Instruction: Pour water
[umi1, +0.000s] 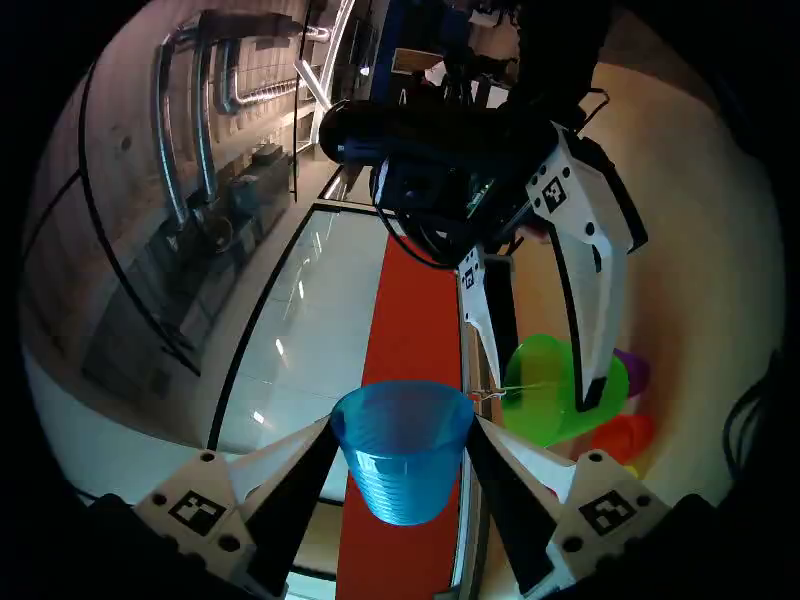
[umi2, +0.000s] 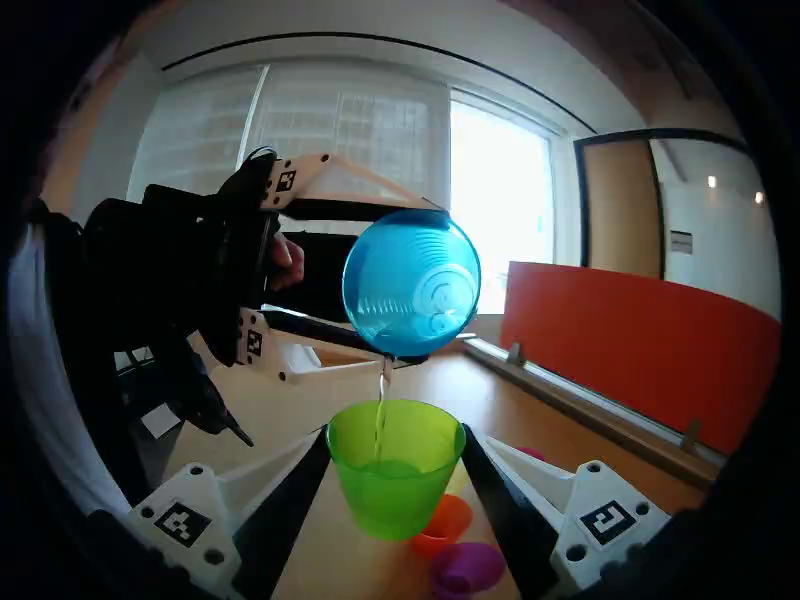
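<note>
Pouring is in hand: the left tool (umi1: 402, 428), closed on the tilted blue cup (umi1: 402, 465), sends a thin water stream (umi2: 381, 400) into the green cup (umi2: 395, 490), which the right tool (umi2: 394, 437) clamps above the bench (umi2: 520, 400). The next move probably calls for righting the blue cup before the green one overfills.

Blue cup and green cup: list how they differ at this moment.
The blue cup is tipped on its side, base toward the right gripper view; the green cup stands upright below it. A thin water stream leaves the blue cup and lands in the green cup, which holds a little. The blue cup sits in the left tongs, the green cup in the right tongs. Both are translucent, tapered and clamped.
</note>
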